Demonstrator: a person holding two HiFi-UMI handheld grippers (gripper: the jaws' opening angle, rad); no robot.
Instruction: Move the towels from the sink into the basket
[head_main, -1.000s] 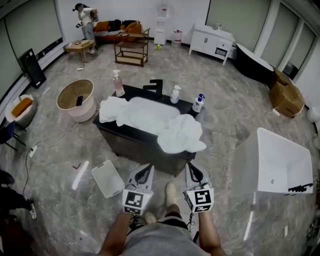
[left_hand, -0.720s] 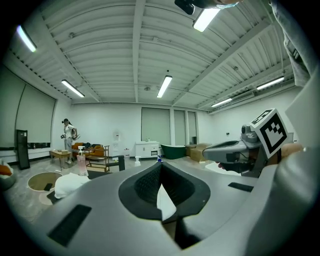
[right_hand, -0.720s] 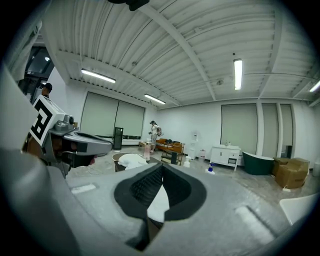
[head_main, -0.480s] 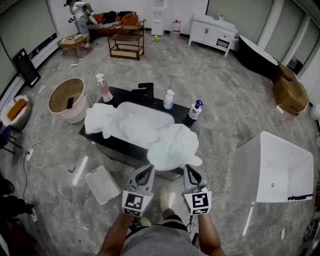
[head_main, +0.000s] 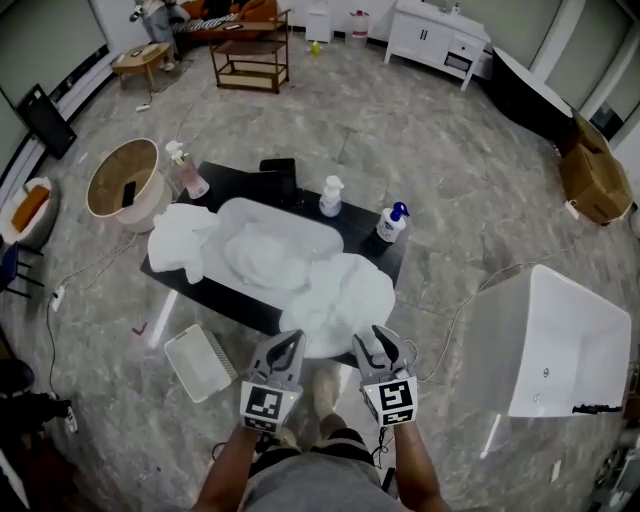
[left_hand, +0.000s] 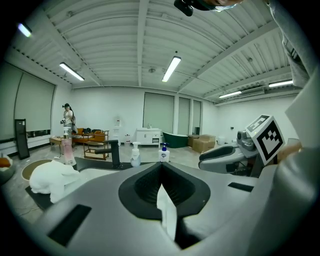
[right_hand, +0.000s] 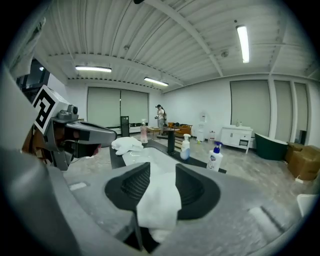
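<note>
White towels lie on a sink (head_main: 232, 213) set in a black counter (head_main: 367, 238). One heap sits at the left end (head_main: 180, 240), one in the basin (head_main: 262, 255), and a big one (head_main: 345, 295) hangs over the near edge. My left gripper (head_main: 288, 340) is shut just short of that front towel, a thin white sliver showing behind its jaws (left_hand: 161, 167). My right gripper (head_main: 378, 338) stands a little open at the towel's near edge. Its jaws have just been opening, and white towel cloth (right_hand: 157, 200) shows in the gap without being pinched.
A round tan basket (head_main: 105, 165) stands on the floor left of the counter, and a white rectangular basket (head_main: 190, 350) lies near my left gripper. A black faucet (head_main: 280, 175) and three bottles (head_main: 329, 196) line the counter's far side. A white tub (head_main: 560, 340) stands at right.
Both grippers and my view have come forward to the counter, so the front towel now lies just ahead of the fingertips. The right jaws have parted slightly.
</note>
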